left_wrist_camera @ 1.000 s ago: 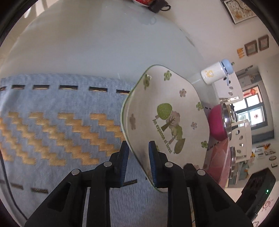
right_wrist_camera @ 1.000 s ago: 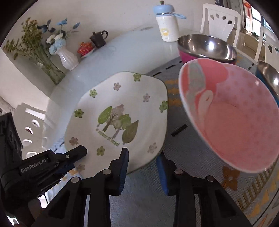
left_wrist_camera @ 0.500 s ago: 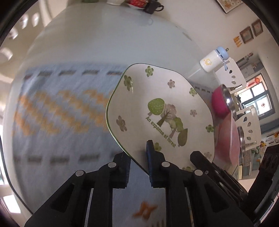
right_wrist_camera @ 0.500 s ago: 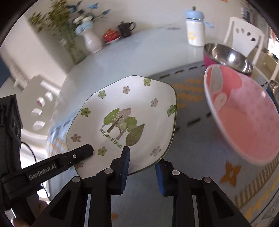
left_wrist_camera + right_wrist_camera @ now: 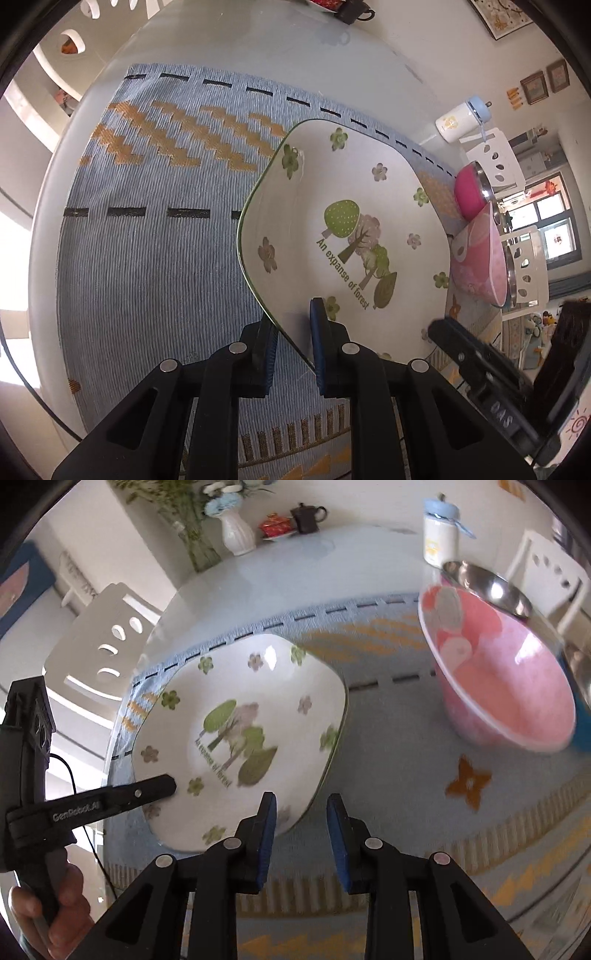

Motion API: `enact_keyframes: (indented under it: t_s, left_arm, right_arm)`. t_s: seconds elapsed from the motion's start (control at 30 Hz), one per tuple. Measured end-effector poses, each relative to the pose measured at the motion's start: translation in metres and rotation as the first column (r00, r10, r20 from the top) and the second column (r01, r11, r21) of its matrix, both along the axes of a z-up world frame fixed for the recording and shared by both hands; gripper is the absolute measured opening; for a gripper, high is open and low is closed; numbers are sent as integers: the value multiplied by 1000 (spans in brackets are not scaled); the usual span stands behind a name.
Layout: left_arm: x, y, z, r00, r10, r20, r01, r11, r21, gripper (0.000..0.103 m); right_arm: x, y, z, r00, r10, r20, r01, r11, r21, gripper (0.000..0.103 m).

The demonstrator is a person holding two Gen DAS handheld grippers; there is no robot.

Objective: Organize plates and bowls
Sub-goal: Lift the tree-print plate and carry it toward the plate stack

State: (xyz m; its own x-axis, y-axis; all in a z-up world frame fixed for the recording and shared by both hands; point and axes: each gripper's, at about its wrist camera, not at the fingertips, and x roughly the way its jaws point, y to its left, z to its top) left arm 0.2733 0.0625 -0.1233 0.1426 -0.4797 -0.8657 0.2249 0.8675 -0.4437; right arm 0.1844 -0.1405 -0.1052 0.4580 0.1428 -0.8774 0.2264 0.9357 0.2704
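Plate [image 5: 347,236] sits clamped in the left claw [image 5: 291,345], one pad under the near rim and one on the face beside the printed trees; a second ago it stood steeply on edge in that grip, and now it lies far flatter, low over the blue woven mat [image 5: 147,258], though whether its far edge touches the mat I cannot tell; the claw's view has also pulled back and up, so much more mat shows ahead and to the left of the pads. Right claw [image 5: 301,830] stands apart and empty, its pads straddling nothing, with the plate's near corner just ahead and left of it; compared with a moment ago it has drifted back from the rim. Pink bowl [image 5: 502,686] rests on the mat ahead and to the right of that claw, with a steel bowl [image 5: 487,585] just behind it; both look unmoved.

Judging by the levelling, the plate is being set down on the mat; the left claw would next need to release, leaving the bowls to be sorted.
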Motion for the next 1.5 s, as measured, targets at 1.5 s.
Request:
enact_keyframes:
  t_s: [1.5]
  left_arm:
    - [-251,89,214,871,161,465,-193,981,21,15]
  right_arm:
    - [-198,86,178,906,207,370,-236,971,33,21]
